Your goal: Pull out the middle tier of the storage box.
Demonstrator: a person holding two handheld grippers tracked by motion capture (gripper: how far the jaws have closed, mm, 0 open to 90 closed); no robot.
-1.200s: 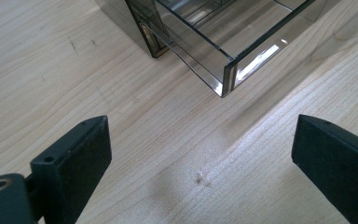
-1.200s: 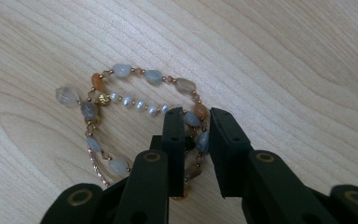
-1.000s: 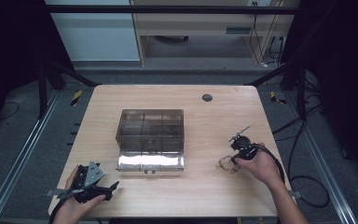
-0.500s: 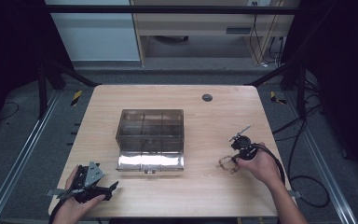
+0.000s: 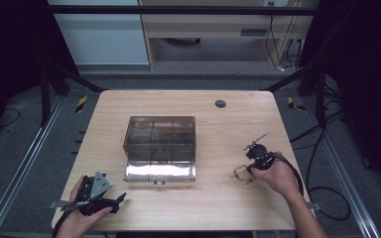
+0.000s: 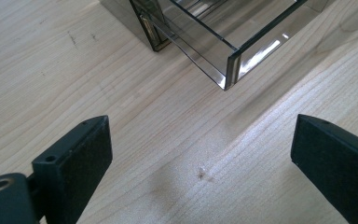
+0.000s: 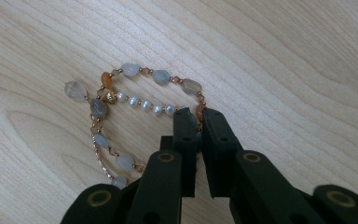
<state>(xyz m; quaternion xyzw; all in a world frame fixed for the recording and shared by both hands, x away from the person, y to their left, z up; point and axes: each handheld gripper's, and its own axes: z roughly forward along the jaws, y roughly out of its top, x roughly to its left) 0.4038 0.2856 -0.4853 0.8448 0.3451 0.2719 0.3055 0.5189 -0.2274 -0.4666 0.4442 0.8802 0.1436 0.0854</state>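
The right tool [image 7: 196, 114] is clenching a beaded bracelet [image 7: 135, 100] lying right of the clear compartment box [image 5: 161, 145]; grasping step is underway. The left tool [image 6: 200, 154] is idling released. Next, lifting toward the box is needed.

On the table [image 5: 129, 106] the clear compartment box [image 5: 160, 139] sits at the middle with its opened lid [image 5: 159, 172] lying just before it, the left gripper [image 5: 101, 202] before and left of it, the bracelet [image 5: 242, 174] well apart to its right

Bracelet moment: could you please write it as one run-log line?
right tool: shut on bracelet | left tool: open, idle | box: lid open
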